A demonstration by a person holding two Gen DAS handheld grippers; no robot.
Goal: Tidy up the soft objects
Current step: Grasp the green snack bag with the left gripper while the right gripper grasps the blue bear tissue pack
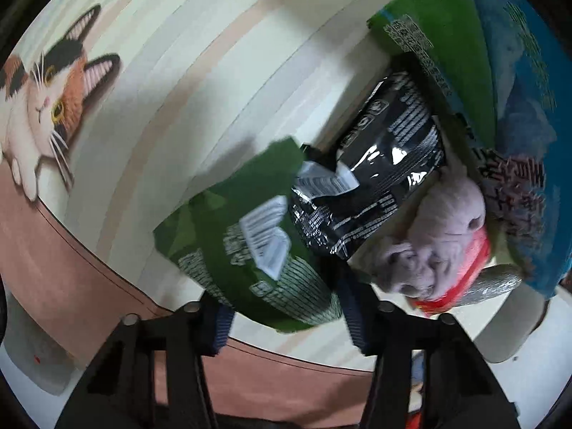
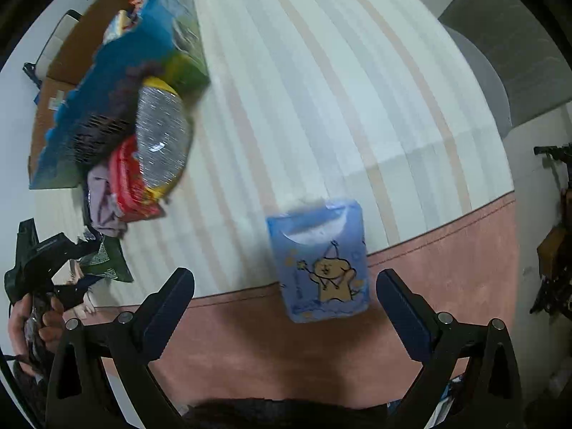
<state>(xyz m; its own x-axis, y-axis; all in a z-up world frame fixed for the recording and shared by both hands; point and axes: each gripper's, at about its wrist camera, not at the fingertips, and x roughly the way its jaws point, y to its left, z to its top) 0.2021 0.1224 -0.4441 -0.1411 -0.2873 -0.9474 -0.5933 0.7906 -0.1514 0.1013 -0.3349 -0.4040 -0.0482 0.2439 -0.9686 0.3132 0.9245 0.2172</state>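
In the left wrist view my left gripper is shut on the lower edge of a green snack bag, held above the striped mat. Behind it lie a black foil bag, a grey plush toy with a red band, a light green bag and a blue bag. In the right wrist view my right gripper is open, its jaws on either side of a blue tissue pack with a cartoon bear, not touching it. The pile of bags lies at the left.
A striped cream mat with a pink border covers the surface. A cat picture is printed on the mat's left. A brown cardboard box sits beyond the pile. A grey wall corner stands at the upper right.
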